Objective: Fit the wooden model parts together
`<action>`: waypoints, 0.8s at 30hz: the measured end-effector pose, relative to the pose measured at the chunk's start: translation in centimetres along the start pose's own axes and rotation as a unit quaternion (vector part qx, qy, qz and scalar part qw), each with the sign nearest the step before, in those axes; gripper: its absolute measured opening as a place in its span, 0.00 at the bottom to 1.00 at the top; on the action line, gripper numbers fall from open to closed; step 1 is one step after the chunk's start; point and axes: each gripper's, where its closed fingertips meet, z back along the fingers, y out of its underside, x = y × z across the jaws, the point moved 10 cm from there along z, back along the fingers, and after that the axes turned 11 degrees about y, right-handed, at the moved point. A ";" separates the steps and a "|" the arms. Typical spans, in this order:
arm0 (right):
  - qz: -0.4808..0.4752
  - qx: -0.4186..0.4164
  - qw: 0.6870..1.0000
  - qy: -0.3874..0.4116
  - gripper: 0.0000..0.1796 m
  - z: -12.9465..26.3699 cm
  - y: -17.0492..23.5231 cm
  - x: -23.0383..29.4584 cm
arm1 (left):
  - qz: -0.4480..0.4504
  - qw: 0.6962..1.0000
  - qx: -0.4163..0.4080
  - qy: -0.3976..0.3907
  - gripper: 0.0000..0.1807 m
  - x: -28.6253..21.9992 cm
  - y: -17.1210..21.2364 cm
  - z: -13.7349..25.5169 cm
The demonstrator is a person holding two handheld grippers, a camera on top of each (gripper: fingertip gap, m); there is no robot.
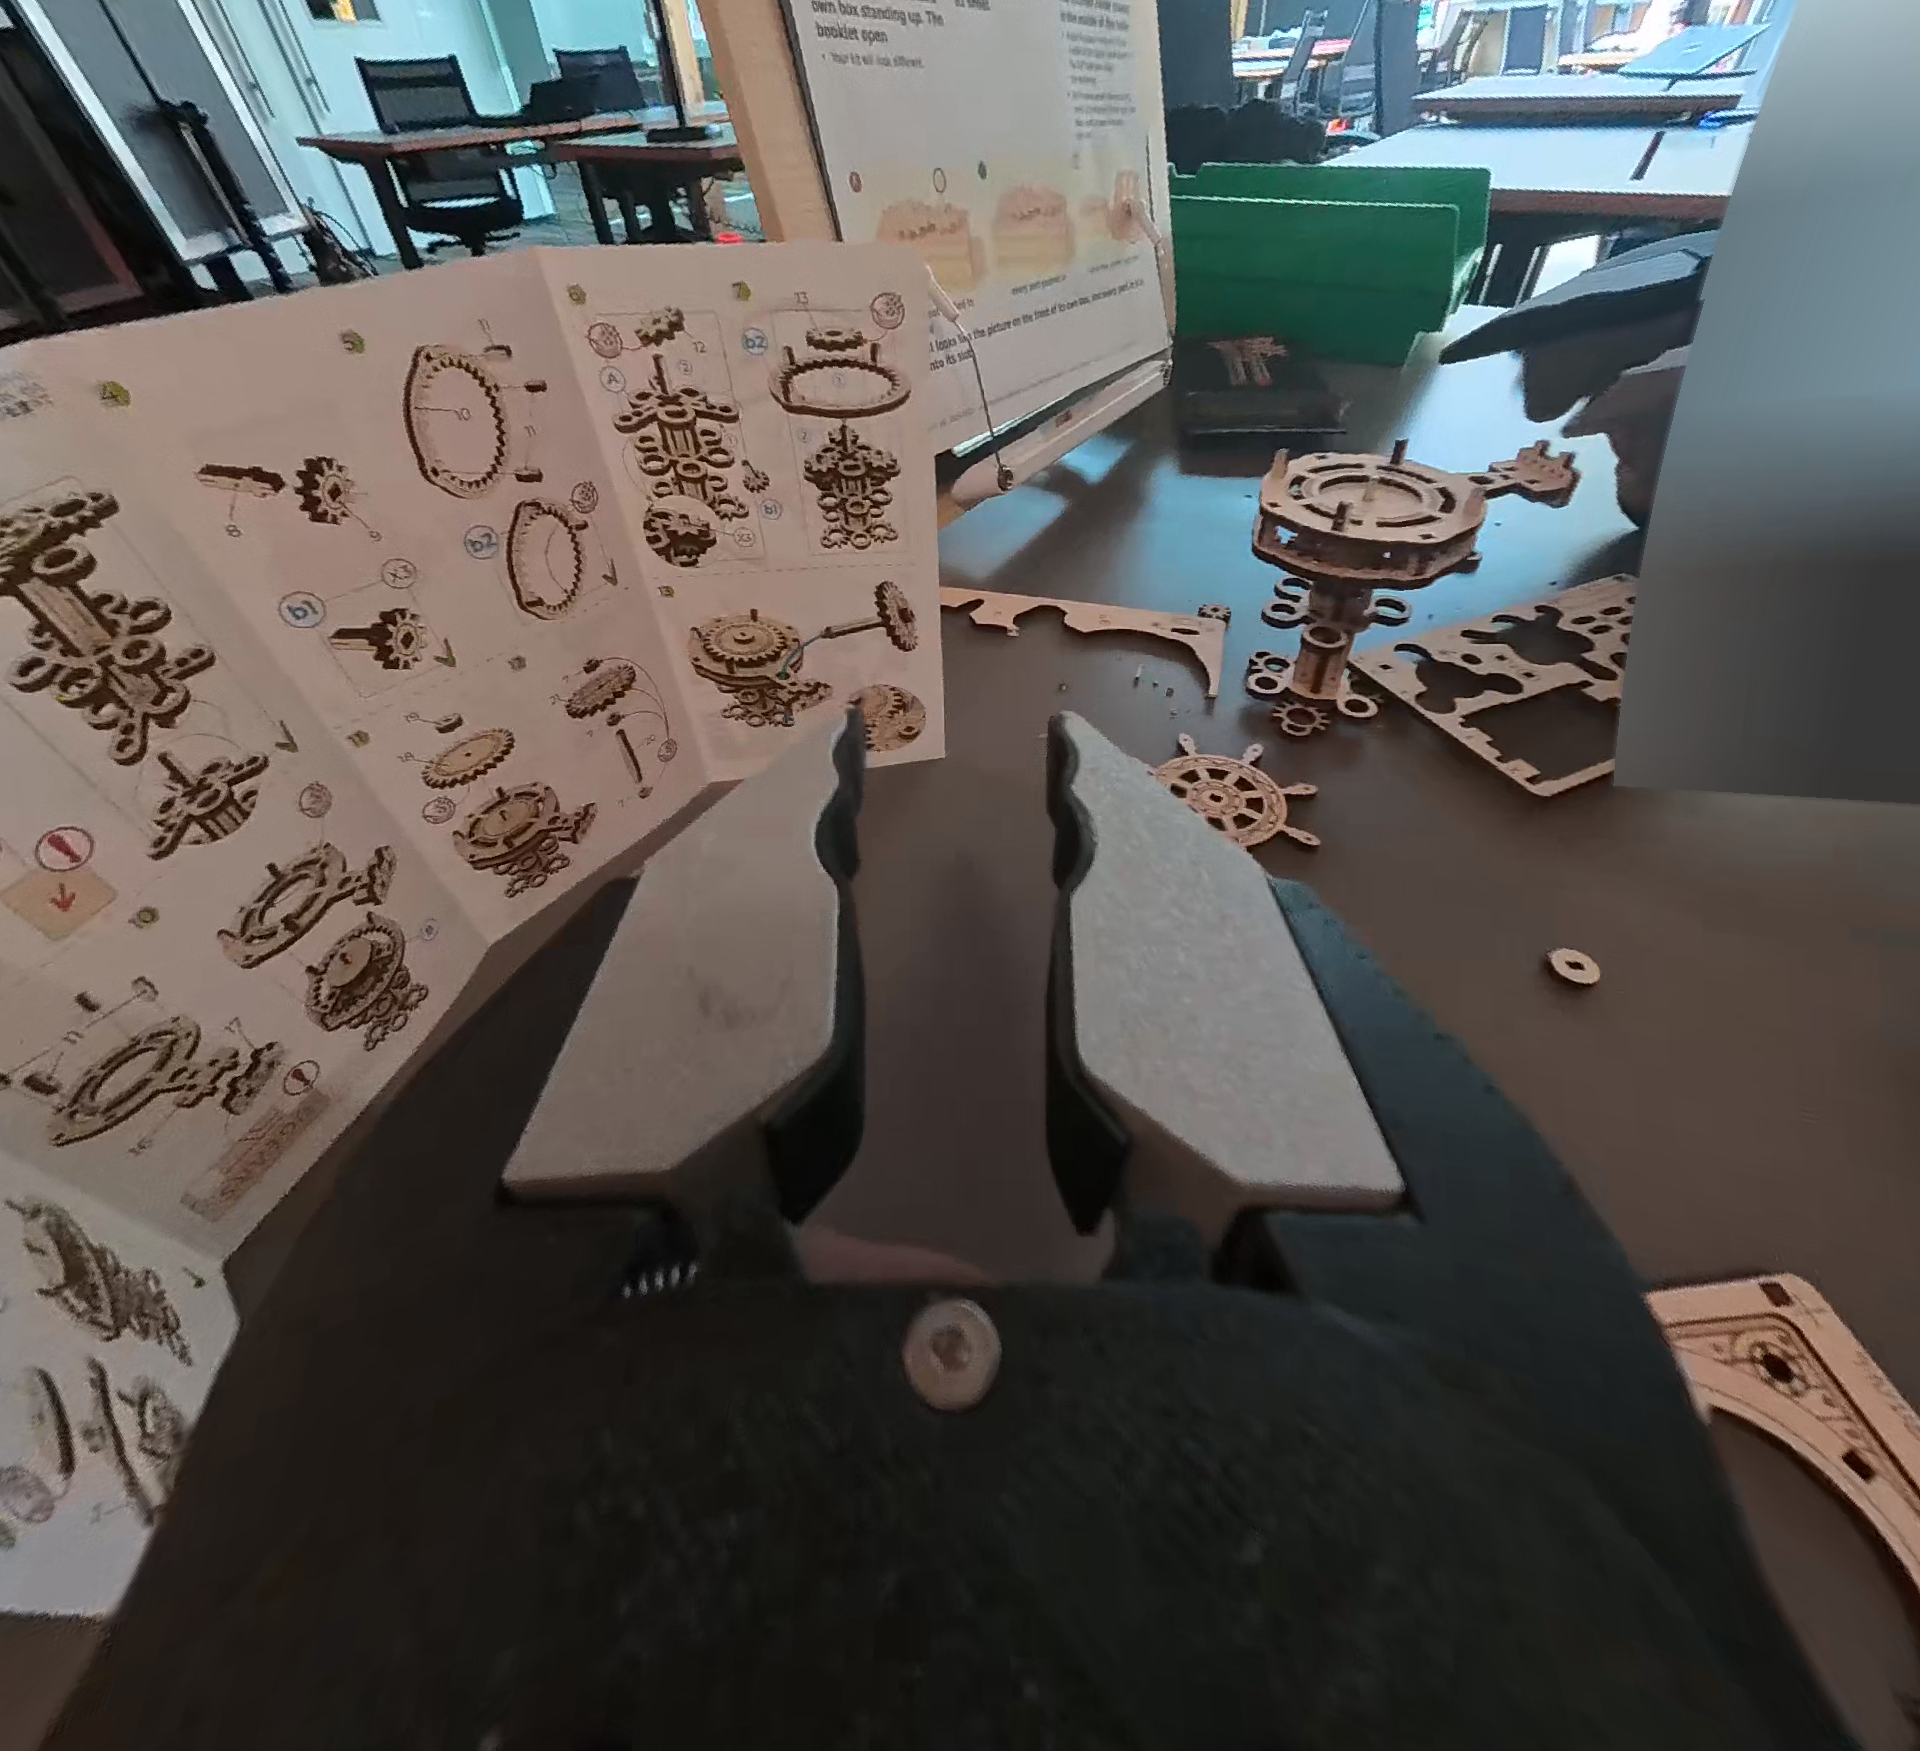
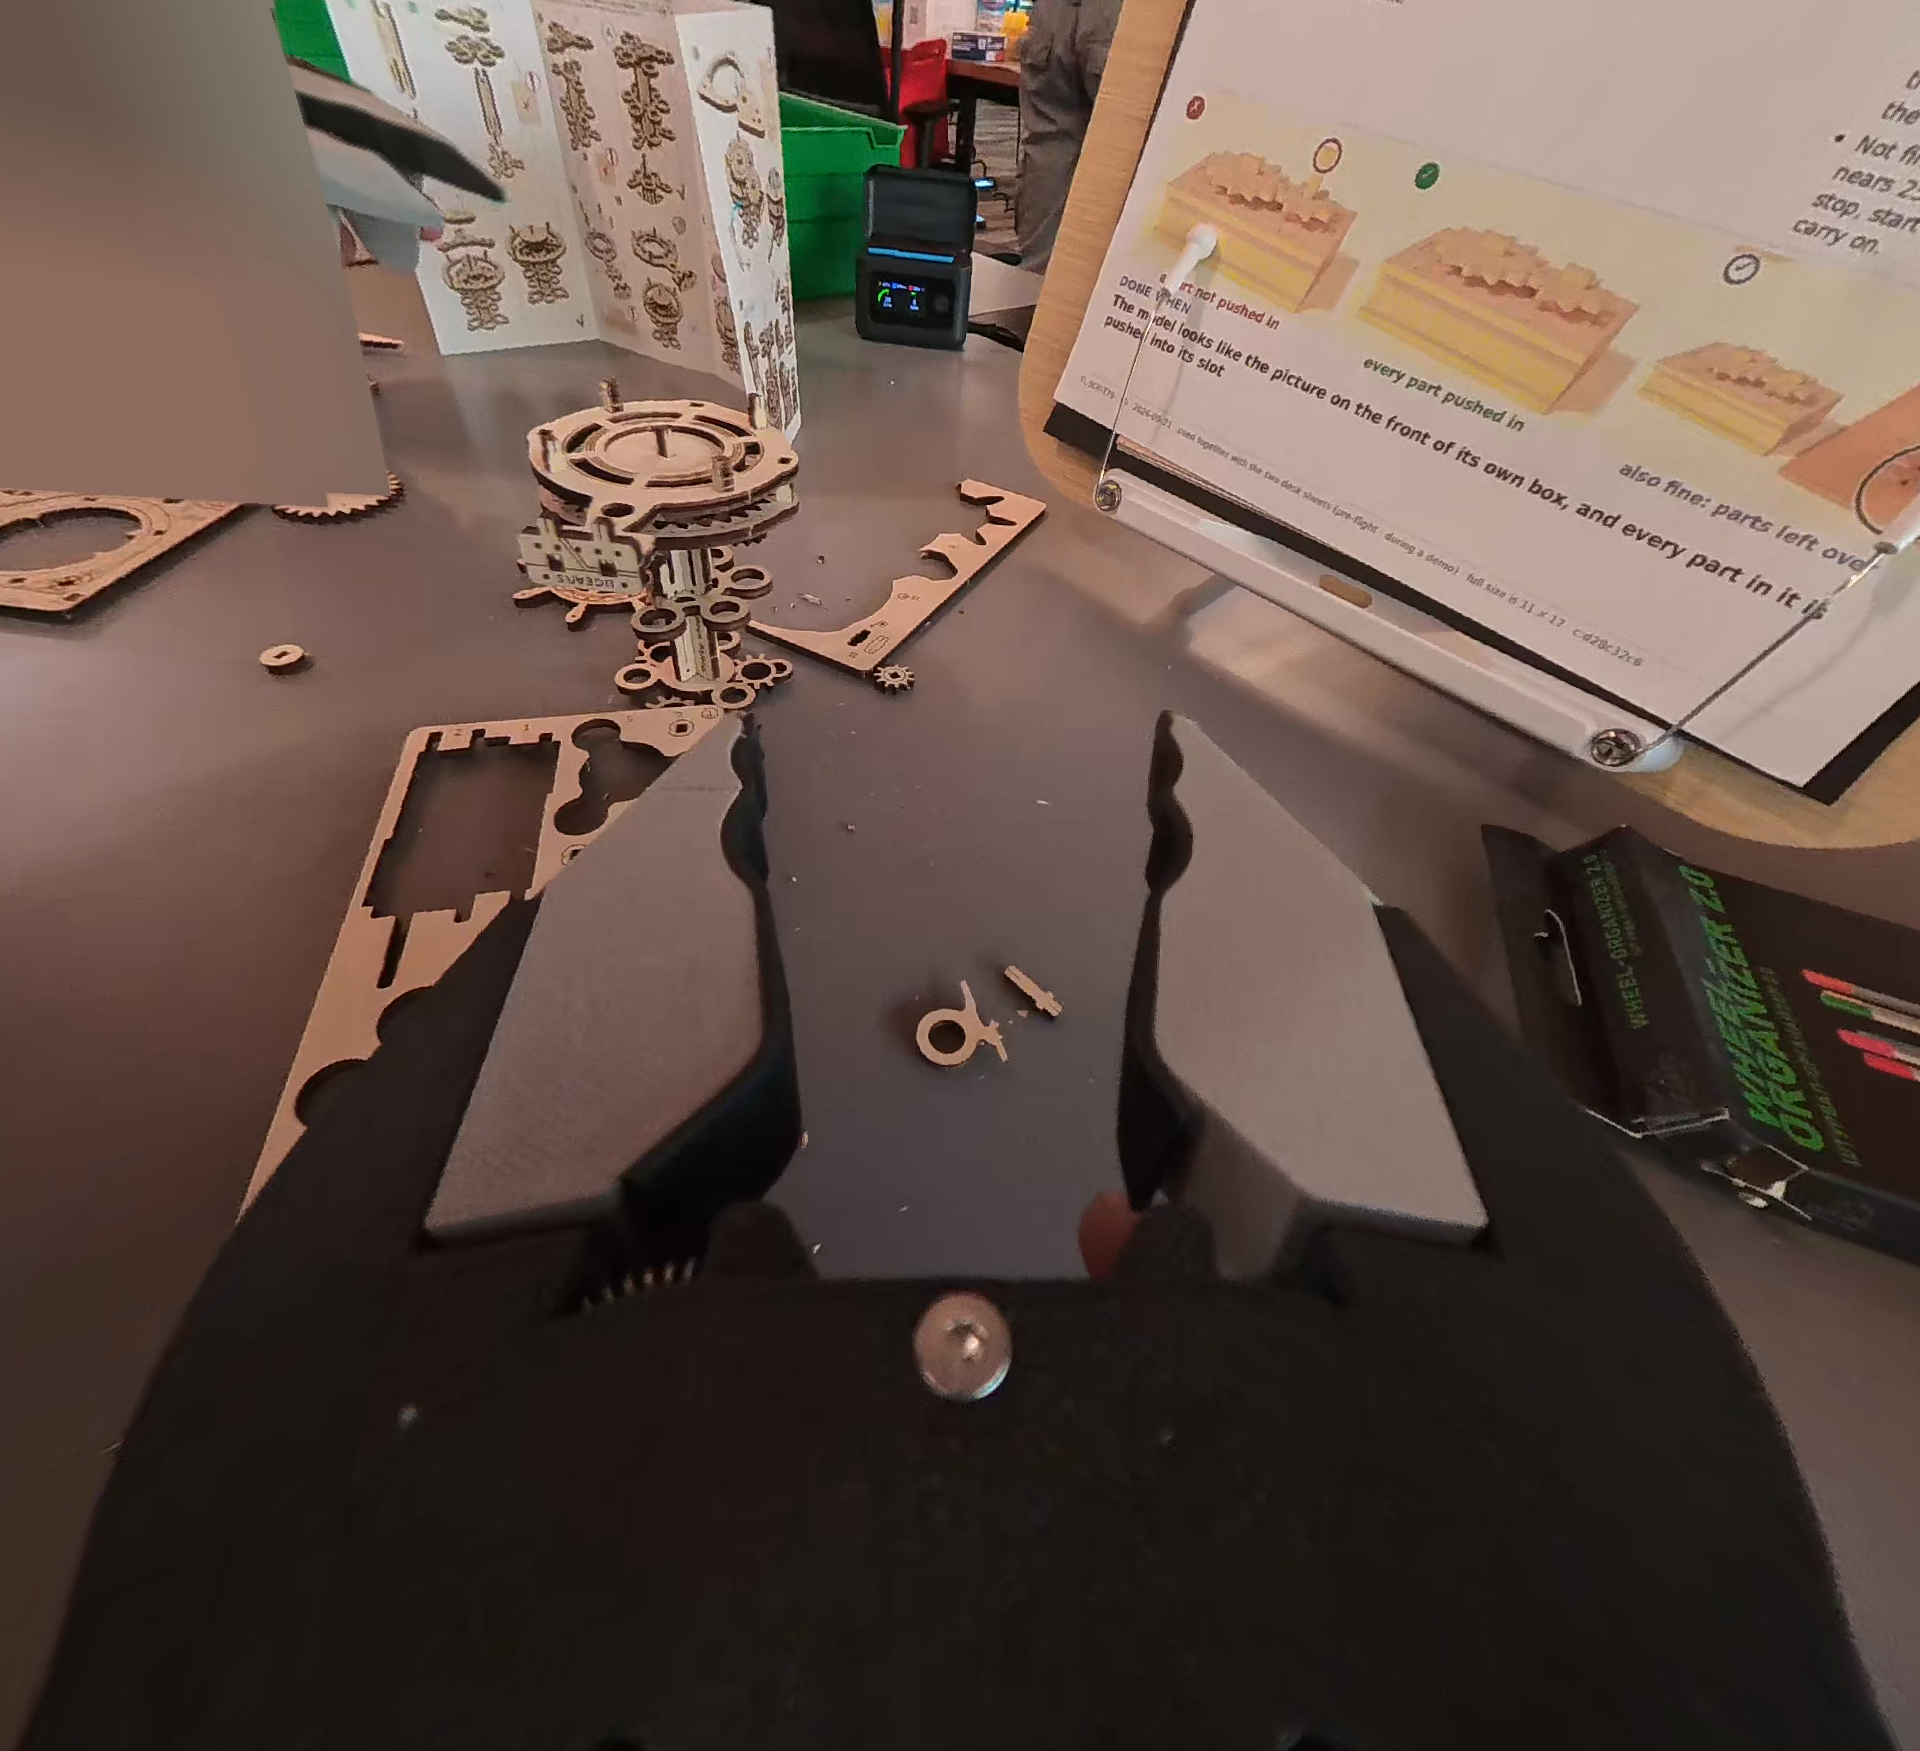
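Along my left gripper [image 1: 954, 745] I see its jaws parted with nothing between them, held low over the dark table [image 1: 1455, 1130] beside the instruction booklet [image 1: 436, 579], which stands unfolded, I'd guess so I can check the steps as I work. Ahead and to the right the half-built wooden model [image 1: 1351, 548] stands upright on its stalk, with a ship's-wheel part [image 1: 1234, 799] lying flat nearer me. My right gripper [image 2: 954, 745] is also spread wide and empty, poised over a small ring-shaped piece [image 2: 954, 1031] and a short peg [image 2: 1032, 989] lying loose on the table, probably the next parts to fit. From here the model [image 2: 665, 517] shows a layered round top with pegs sticking up, and a punched-out sheet [image 2: 468, 828] just before it.
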 end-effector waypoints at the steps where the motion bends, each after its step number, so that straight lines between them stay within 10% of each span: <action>1: 0.002 -0.003 1.000 0.002 0.40 0.1 0.0 0.0 | -0.007 1.000 -0.002 -0.006 0.18 0.0 -0.1 0.1; 24: -0.013 0.000 0.999 0.045 0.41 0.6 0.1 -0.6 | -0.019 1.000 0.011 -0.021 0.16 0.0 0.1 -0.2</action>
